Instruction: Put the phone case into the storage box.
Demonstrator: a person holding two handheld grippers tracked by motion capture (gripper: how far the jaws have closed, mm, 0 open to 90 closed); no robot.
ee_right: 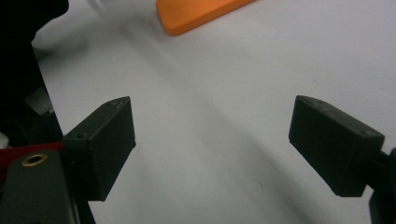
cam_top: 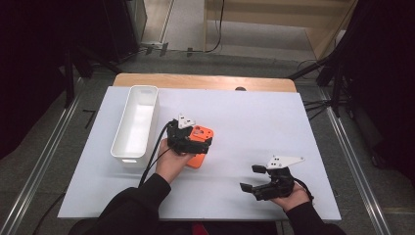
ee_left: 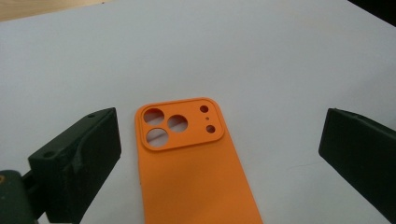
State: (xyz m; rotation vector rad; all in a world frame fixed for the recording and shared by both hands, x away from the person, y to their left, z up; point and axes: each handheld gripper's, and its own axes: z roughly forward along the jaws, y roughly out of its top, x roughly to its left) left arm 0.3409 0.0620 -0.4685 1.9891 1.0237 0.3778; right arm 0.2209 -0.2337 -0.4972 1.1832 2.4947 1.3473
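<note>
An orange phone case (cam_top: 203, 132) lies back side up on the white table (cam_top: 254, 117), its camera cutouts pointing away from me. My left gripper (cam_top: 193, 143) hovers right over it. In the left gripper view the case (ee_left: 187, 177) lies between the two jaws, which stand wide apart and do not touch it; the left gripper (ee_left: 223, 135) is open. My right gripper (cam_top: 250, 177) is open near the front right of the table, with nothing between its jaws. In the right gripper view (ee_right: 212, 135), one end of the case (ee_right: 201, 14) shows at the top.
A long white bin (cam_top: 135, 122) stands at the left of the table, empty as far as I see. A wooden edge (cam_top: 205, 81) borders the table's far side. Bare white surface lies between the two grippers and to the right.
</note>
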